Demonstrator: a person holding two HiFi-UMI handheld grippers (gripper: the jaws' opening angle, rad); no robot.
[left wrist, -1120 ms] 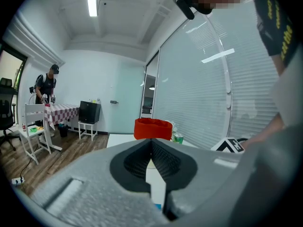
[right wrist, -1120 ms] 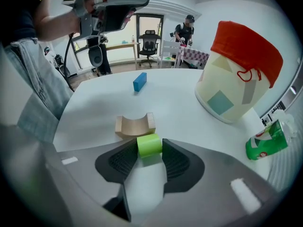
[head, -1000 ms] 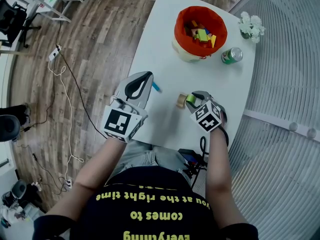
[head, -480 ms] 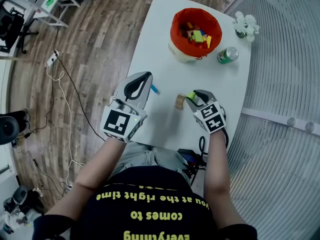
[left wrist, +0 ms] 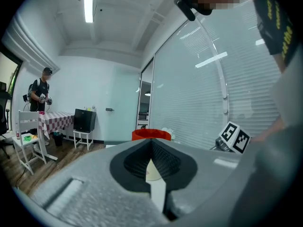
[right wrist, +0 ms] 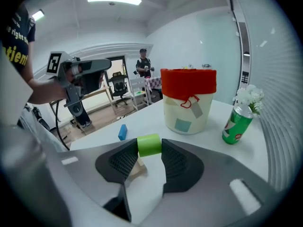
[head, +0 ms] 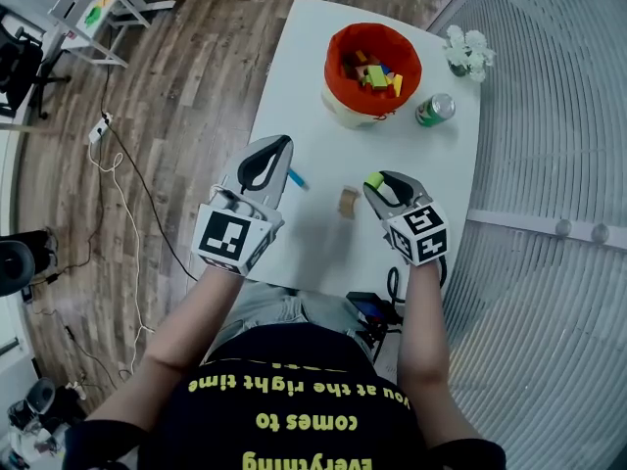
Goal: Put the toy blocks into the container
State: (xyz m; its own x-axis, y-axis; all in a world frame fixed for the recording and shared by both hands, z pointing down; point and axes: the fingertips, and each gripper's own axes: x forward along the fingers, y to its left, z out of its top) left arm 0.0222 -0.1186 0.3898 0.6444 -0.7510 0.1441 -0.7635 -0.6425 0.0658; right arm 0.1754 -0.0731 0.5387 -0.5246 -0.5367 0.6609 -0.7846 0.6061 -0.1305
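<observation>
Right gripper (right wrist: 149,151) had the green block (right wrist: 149,144) pinched between its 2 jaws, above the white table (head: 323,135). Left gripper (left wrist: 152,150) hovered with jaws pressed together, nothing in them. A tan block (head: 348,202) and a blue block (head: 297,177) lay on the table. Farther off stood the red-rimmed container (head: 372,67), blocks inside.

White table (head: 299,96) bears container (head: 338,42), green can (head: 435,109), white flowers (head: 465,50), blue block (head: 298,177), tan block (head: 348,202).

Three blocks (head: 348,202) outside one container (head: 333,67); one can (head: 435,109)
</observation>
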